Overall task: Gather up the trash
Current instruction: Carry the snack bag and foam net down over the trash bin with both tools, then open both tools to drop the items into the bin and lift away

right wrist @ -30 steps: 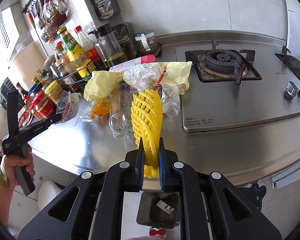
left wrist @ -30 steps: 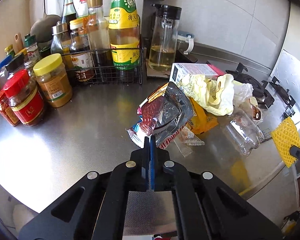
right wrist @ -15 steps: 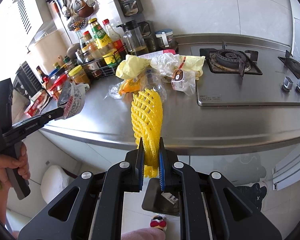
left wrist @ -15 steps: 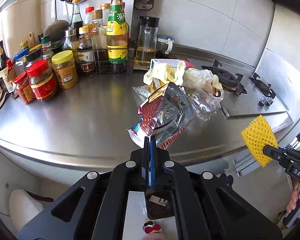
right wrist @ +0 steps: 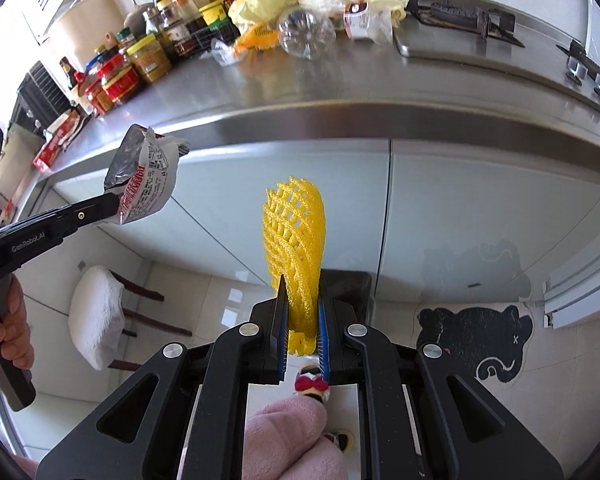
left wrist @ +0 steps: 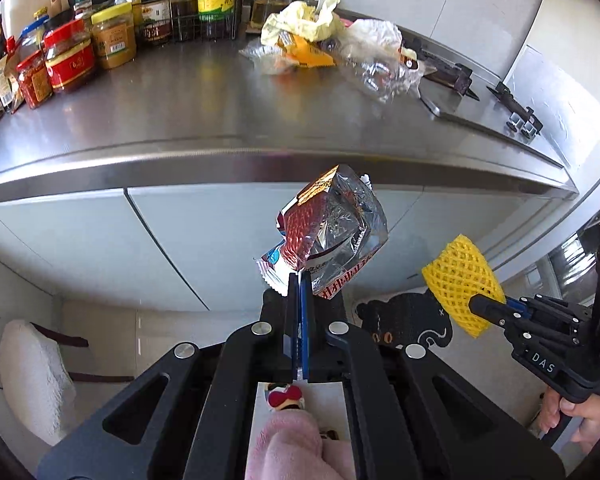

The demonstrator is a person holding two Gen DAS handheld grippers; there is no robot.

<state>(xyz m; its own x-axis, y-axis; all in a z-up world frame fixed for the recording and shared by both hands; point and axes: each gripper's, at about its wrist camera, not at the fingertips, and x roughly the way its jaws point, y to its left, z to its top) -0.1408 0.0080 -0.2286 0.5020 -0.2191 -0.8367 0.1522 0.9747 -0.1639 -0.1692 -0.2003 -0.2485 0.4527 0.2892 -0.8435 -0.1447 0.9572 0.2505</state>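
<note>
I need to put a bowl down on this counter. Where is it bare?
The steel counter is bare along its front edge, between the condiment jars on the left and the hob. The back middle is crowded with the trash pile.

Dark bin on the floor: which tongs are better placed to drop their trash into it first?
Right, probably. The right tongs hold the yellow foam net directly in line with the dark bin, while the left tongs, holding the foil wrapper, sit off to its side.
</note>
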